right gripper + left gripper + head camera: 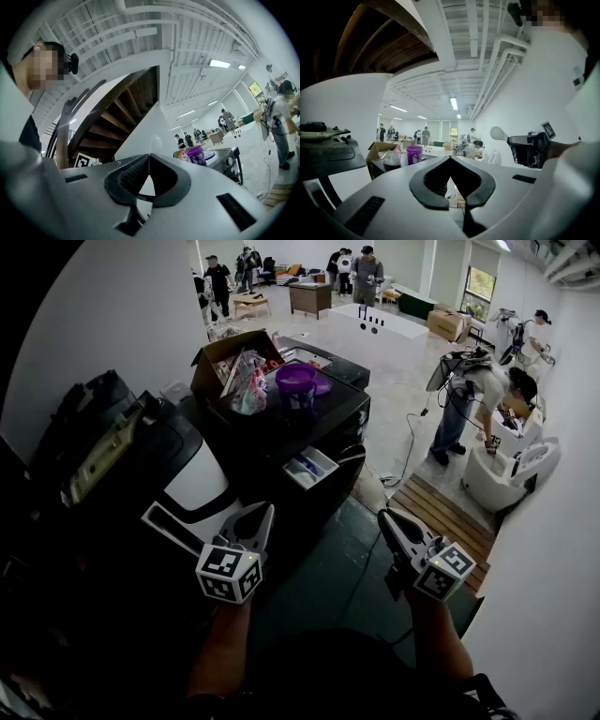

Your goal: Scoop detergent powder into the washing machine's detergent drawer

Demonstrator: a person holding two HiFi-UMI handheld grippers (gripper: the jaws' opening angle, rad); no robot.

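On my left gripper (450, 158) feed, the jaws were closed tip to tip with nothing between them. The right gripper (149, 155) had its jaws pinched narrow on what I took to be the handle of a white scoop (499, 133). Its rounded bowl stuck out past the tips, and I could not tell whether it carried any powder.

From the head camera I saw both grippers held low and apart, touching nothing else. The detergent drawer (309, 468) stood pulled out of the front of the black washing machine (281, 423). It was beyond and between the two grippers and well clear of both, with its white and blue compartments facing up.

On top of the machine sat a purple tub (296, 381), with a crinkled bag (247, 382) just beside it on the left and an open cardboard box (223, 351) behind that. A wooden platform (441, 512) lay on the floor (403, 381) to the right of the machine.

Further off, a person (473, 404) bent over white fixtures (506, 474) by the right side of the room. Several more people (364, 268) stood around desks (309, 296) at the far end.
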